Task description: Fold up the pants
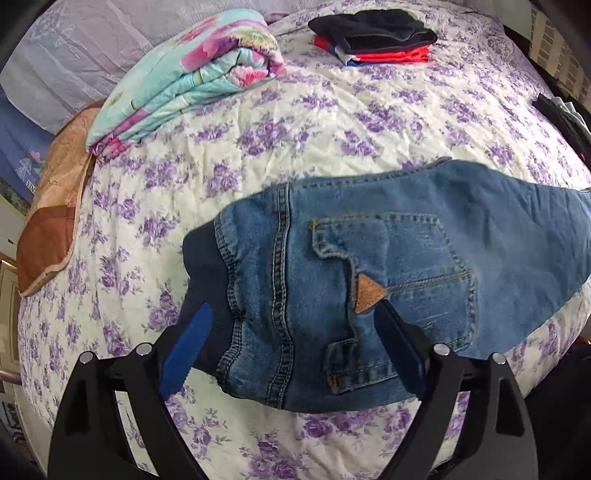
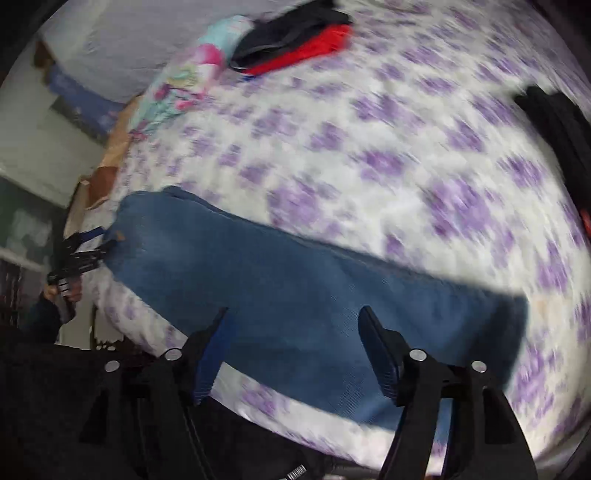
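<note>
while the jeans (image 1: 369, 266) lie flat across the near edge of the bed (image 1: 295, 122), my worry is the limp denim slipping — both grippers are spread, gripping nothing. left gripper (image 1: 291, 350) straddles the waistband end by the stitched pocket; right gripper (image 2: 291, 350) hangs over the leg, its view blurred. heavy seamed denim, soft quilted floral cover, a folded quilt (image 1: 184, 85) and clothes stack (image 1: 373, 35) beyond.

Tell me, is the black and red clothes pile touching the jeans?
Apart. The left wrist view shows bedspread between the pile and the jeans.
</note>
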A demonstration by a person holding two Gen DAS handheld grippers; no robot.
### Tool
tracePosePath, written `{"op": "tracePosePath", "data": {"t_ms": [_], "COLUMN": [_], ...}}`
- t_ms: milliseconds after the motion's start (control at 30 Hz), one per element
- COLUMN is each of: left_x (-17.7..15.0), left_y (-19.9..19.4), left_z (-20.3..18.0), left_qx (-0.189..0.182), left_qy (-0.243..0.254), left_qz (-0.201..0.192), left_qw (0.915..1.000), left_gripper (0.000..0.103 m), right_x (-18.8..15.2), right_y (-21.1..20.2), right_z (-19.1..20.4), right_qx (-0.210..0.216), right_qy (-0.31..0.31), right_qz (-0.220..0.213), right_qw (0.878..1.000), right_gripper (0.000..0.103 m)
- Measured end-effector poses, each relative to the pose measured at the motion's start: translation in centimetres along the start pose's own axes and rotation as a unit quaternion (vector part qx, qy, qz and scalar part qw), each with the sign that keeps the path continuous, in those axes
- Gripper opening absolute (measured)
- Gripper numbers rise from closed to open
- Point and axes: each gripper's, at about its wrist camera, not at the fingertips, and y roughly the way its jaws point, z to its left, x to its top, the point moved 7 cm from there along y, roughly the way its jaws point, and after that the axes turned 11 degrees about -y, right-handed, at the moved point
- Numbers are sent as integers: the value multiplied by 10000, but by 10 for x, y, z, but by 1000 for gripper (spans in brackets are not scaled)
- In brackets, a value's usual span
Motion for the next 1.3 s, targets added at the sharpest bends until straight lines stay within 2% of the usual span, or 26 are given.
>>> {"op": "tracePosePath", "data": {"t_ms": [33,100,200,267,333,433,500,600,667,733,767,800,833,867,900,933,1033,1067,1100,1167,1233,1300], "left_x": [5,17,26,25,20,7,-1,-7,-7,-10,-12,-14,-15,-15,-16,-16,-17,-16,-15,-9,3,18], "left_y": [-7,-17,-21,-15,-8,-4,4,18,19,24,27,29,30,30,32,33,37,37,33,15,-3,-5], "left_z": [-5,-19,-45,-63,-76,-89,-91,-87,-87,-91,-93,-95,-98,-99,-101,-101,-99,-99,-99,-101,-94,-74], "left_qx": [-26,-77,-122,-108,-121,-240,-228,-126,-117,44,145,176,191,232,265,271,258,269,238,68,1,-133], "left_qy": [13,22,-76,-202,-307,-442,-503,-646,-620,-382,-224,-132,-27,32,96,126,167,181,188,288,376,70], "left_qz": [-117,-353,-566,-536,-434,-337,-207,-2,-34,-9,19,27,-20,-18,35,70,106,133,173,-7,-390,-507], "left_qw": [9999,9993,9983,9983,9985,9982,9983,9978,9980,9993,9996,9998,9998,9997,9996,9995,9995,9994,9994,9996,9985,9986], "left_gripper": [87,87,87,87,87,87,87,87,87,87,88,89,89,89,90,91,93,93,91,90,91,91], "right_x": [26,79,145,167,167,153,153,151,150,173,184,191,194,195,192,190,197,202,207,210,202,187], "right_y": [7,31,88,128,157,179,190,222,234,222,216,212,210,213,216,216,206,200,191,169,152,147], "right_z": [13,34,67,85,103,120,127,135,137,134,131,127,124,122,120,116,98,85,77,93,118,142], "right_qx": [302,1188,2592,2865,3016,3425,3549,3732,3707,3670,3740,3709,3578,3421,3330,3251,3153,2774,2543,2775,3116,3410], "right_qy": [-203,-255,146,292,168,125,175,632,830,892,957,1024,961,812,744,717,695,746,717,258,-100,-308], "right_qz": [-110,-269,-86,353,890,1473,1575,1848,1952,1591,1523,1445,1332,1338,1391,1404,1190,985,785,608,588,665], "right_qw": [9993,9922,9657,9570,9491,9278,9214,9070,9042,9122,9098,9116,9192,9265,9296,9324,9389,9528,9612,9585,9483,9372], "right_gripper": [83,83,83,83,83,83,83,84,85,79,77,72,65,62,57,56,61,68,78,80,88,88]}}
